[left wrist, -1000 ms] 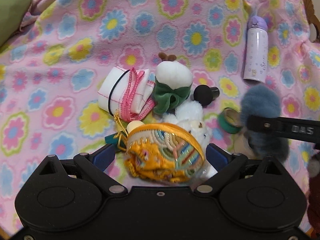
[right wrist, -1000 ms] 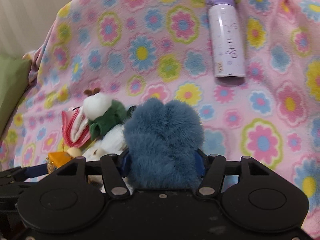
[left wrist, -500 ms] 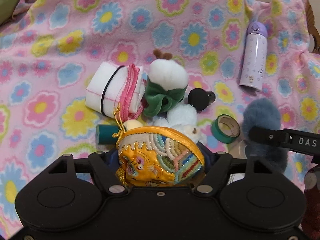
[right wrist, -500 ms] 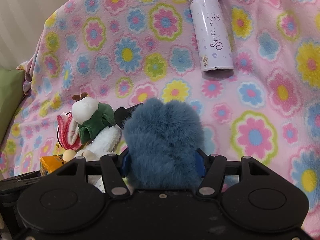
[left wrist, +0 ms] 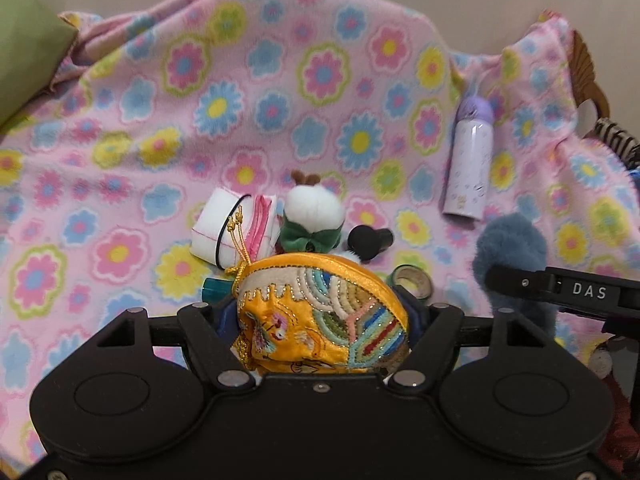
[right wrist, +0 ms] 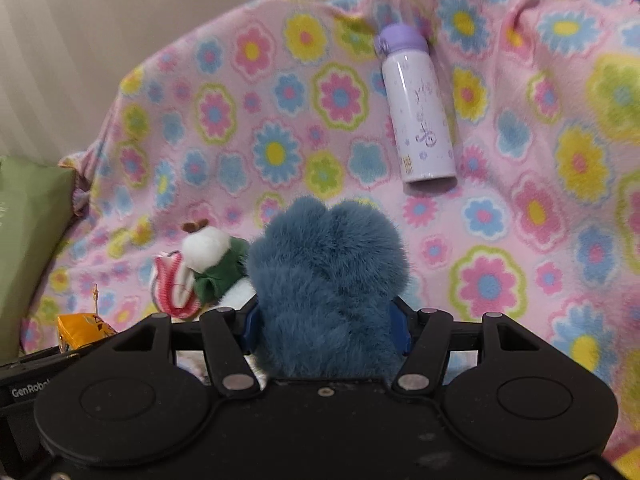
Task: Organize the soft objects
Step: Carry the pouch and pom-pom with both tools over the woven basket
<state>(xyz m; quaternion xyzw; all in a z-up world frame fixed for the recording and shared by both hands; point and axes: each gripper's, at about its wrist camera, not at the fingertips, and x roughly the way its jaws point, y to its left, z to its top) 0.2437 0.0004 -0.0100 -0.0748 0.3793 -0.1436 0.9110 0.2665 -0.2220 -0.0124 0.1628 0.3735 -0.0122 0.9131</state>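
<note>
My left gripper is shut on an embroidered yellow pouch and holds it above the flowered blanket. My right gripper is shut on a fluffy blue plush, also lifted; the plush also shows in the left wrist view. On the blanket below lie a white plush with a green scarf, a folded white and pink cloth with a black band, and white fluffy fabric mostly hidden behind the pouch.
A lilac bottle lies on the blanket to the right. A black knob, a green tape roll and a teal tube lie near the plush. A green cushion sits at the left, a wicker basket at the right.
My left gripper closed on the yellow pouch and lifted it off the pile. Both grippers rose and pulled back, so the blanket items look farther away.
</note>
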